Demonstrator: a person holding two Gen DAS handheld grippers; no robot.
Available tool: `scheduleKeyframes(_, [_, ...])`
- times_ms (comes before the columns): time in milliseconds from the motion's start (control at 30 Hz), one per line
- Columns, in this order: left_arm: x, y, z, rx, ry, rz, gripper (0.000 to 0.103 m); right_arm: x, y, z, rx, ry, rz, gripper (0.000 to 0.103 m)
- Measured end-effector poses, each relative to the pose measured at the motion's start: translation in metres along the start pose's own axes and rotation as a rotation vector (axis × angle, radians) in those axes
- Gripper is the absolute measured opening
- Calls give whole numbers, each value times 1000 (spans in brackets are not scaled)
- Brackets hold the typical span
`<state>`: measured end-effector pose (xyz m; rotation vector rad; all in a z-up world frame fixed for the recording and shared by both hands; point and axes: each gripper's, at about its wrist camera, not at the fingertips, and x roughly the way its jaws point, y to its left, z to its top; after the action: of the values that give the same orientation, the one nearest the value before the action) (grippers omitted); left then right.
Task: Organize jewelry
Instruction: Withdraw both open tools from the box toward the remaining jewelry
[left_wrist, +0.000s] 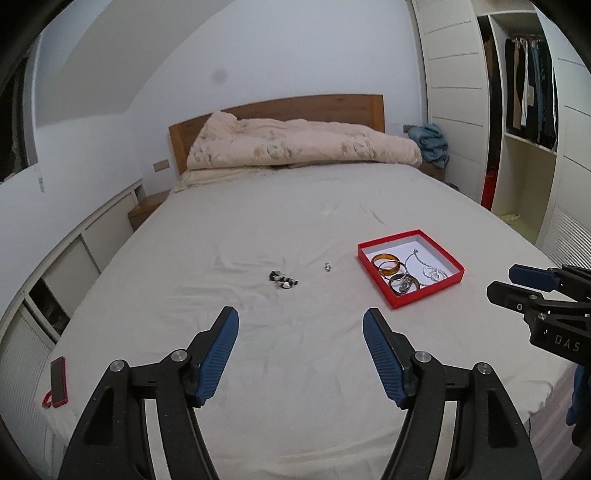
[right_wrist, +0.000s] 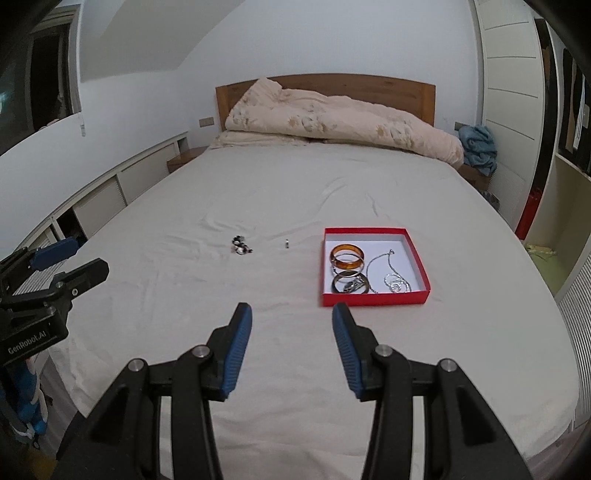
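Bed (left_wrist: 295, 229) covered with pale sheet, wooden headboard (left_wrist: 295, 107) at far end, crumpled cream duvet (left_wrist: 303, 142) piled against it.

Red box (left_wrist: 409, 271), shallow and open-topped with white lining, resting on sheet right of centre. Inside: amber bangles (left_wrist: 386, 263) along the left side, a darker bangle (left_wrist: 404, 284) nearer the front edge, a silver chain necklace (left_wrist: 428, 269) on the right half. Same box (right_wrist: 375, 266) seen square-on from the right wrist view.

Loose on sheet, left of box and well apart from it: small silver ring (left_wrist: 327, 266), and further left a dark beaded piece (left_wrist: 283, 280) bunched in a heap. Both outside the box, touching nothing else.

Left gripper (left_wrist: 300, 332) held above the near part of the bed, fingers (left_wrist: 218, 354) spread wide, nothing between them. Right gripper (right_wrist: 291, 325) likewise above the near sheet, just short of the box's front edge, fingers (right_wrist: 236, 350) released and empty.

Red phone (left_wrist: 59, 382) lying near left edge of bed. Blue cloth (left_wrist: 430, 142) bundled on the nightstand right of the headboard. Open wardrobe (left_wrist: 528, 92) with hanging clothes at far right.
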<state>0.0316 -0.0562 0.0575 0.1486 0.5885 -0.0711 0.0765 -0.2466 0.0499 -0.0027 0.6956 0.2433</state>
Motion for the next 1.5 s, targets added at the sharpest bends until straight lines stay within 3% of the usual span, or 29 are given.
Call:
scheduleKeyframes(100, [-17,6,-8,-4,-25,17,73,-10,13,-4,-8,-9,9,45])
scheduleKeyframes(200, [-29,12,-14,-22,-42,28,74,-21,28,-10,-25,-19,19,54])
scheduleKeyframes(500, [-58,31,-24,-69,-88,79,79,-39,62,-18,-51,-48,55,62])
scheduleKeyframes(733, [-51,46,-26,-92,-53,118,81,-42,80,-9,-70,-94,99,63])
scheduleKeyframes(933, [-27,68,-30,-137,-24,148,87,-28,82,-2,-71,-107,119,63])
scheduleKeyframes(1033, [-9,80,-33,-153,9,157,87,-12,79,0,-49,-86,130,68])
scheduleKeyframes(1500, [119,100,-31,-170,201,169,87,110,43,13,26,85,126,70])
